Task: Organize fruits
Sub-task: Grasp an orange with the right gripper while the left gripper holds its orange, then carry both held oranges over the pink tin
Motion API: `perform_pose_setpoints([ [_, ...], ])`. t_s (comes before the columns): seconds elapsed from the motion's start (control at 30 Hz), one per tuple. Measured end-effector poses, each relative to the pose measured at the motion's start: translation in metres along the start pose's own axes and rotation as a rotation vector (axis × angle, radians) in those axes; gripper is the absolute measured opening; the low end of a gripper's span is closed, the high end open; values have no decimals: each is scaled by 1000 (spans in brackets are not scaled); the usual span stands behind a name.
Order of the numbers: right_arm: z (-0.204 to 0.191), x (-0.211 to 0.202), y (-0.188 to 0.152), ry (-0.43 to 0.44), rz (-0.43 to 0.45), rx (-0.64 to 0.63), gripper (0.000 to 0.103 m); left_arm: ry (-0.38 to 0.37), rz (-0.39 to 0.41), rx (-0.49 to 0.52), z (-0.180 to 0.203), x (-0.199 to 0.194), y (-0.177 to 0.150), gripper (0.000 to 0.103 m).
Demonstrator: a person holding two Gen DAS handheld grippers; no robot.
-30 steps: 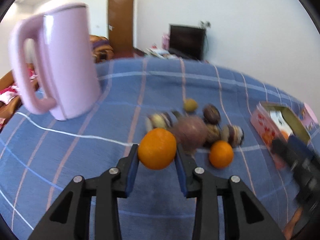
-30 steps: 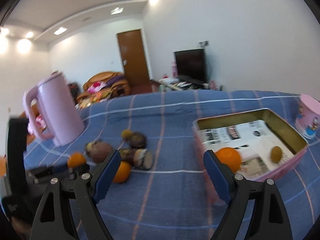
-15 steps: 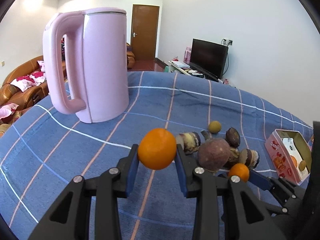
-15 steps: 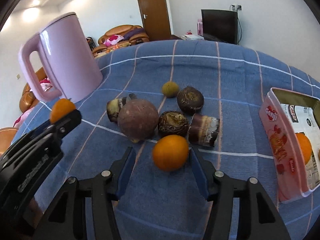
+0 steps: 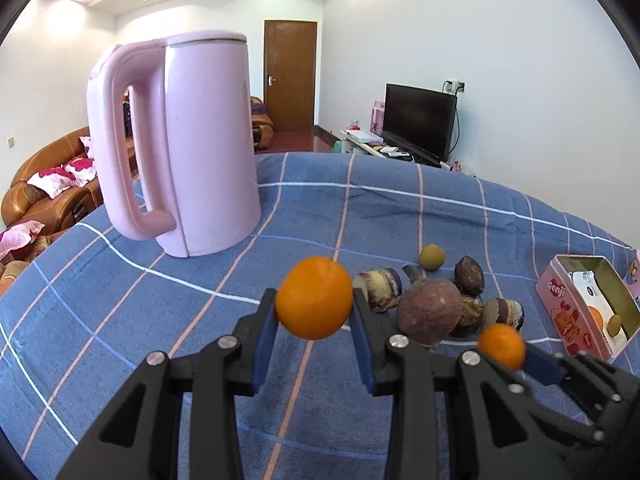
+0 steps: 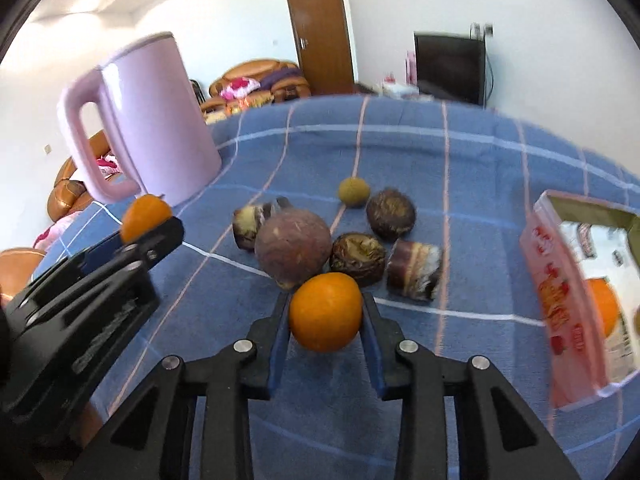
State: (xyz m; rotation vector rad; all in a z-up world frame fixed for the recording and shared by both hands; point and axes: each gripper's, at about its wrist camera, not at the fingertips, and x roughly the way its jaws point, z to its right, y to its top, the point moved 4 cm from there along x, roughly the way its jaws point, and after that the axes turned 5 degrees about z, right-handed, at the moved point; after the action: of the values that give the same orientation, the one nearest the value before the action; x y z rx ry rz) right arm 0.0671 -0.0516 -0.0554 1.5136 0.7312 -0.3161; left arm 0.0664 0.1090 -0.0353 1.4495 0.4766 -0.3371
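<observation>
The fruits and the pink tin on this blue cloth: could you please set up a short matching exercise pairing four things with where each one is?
Things:
1. first orange
2. second orange
3. third orange
4. small yellow-green fruit

Places:
A. inside the pink tin
B. on the cloth, at the far edge of the pile
C. between the left gripper pads
D. between the right gripper pads

Pairs: 1-C, 2-D, 3-A, 4-B
</observation>
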Motion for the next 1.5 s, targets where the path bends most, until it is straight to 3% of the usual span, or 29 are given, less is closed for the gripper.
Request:
perform_pose_setpoints([
  [0.47,45,-66,13,-146,280,-67,35,12,89,12,12,-16,3,37],
  [0.97,79,-81,13,-155,297,-53,35,-39,54,22,59,-23,-7,37],
  [1.5,144,-100,15,-190,317,38,35,-130,97,95,140,-38,-7,37],
])
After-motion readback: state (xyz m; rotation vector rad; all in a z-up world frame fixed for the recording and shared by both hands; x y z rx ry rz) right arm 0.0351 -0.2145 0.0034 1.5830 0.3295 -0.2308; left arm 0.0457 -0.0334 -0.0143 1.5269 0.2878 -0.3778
